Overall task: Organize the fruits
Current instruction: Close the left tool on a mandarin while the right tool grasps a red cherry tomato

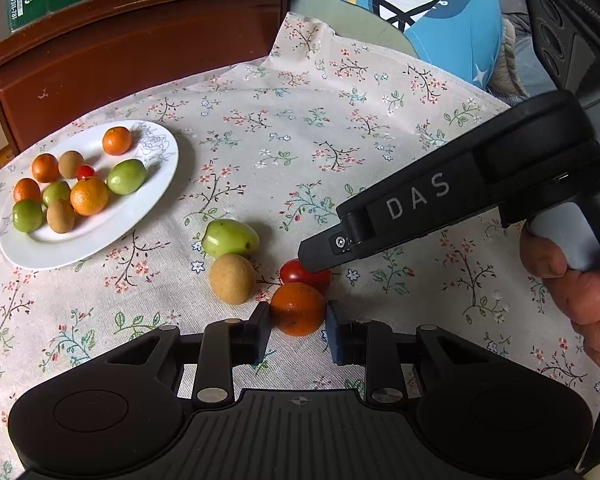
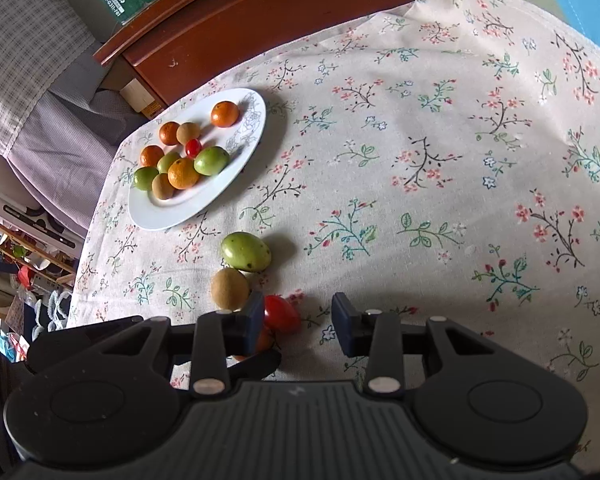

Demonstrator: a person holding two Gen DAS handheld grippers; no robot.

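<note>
Tangerine (image 1: 298, 309) pinched by left tongs (image 1: 298, 330).

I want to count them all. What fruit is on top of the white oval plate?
On the white oval plate lie four small oranges, three green fruits, two brown fruits and one red cherry tomato. Anything hidden beneath that pile cannot be seen.

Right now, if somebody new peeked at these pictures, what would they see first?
Probably the left gripper at the bottom, shut on a small orange fruit on the flowery tablecloth. Just beyond it, the right gripper's finger touches a red tomato, beside a brown fruit and a green fruit. Farther left, a white plate holds a colourful heap of fruits.
</note>
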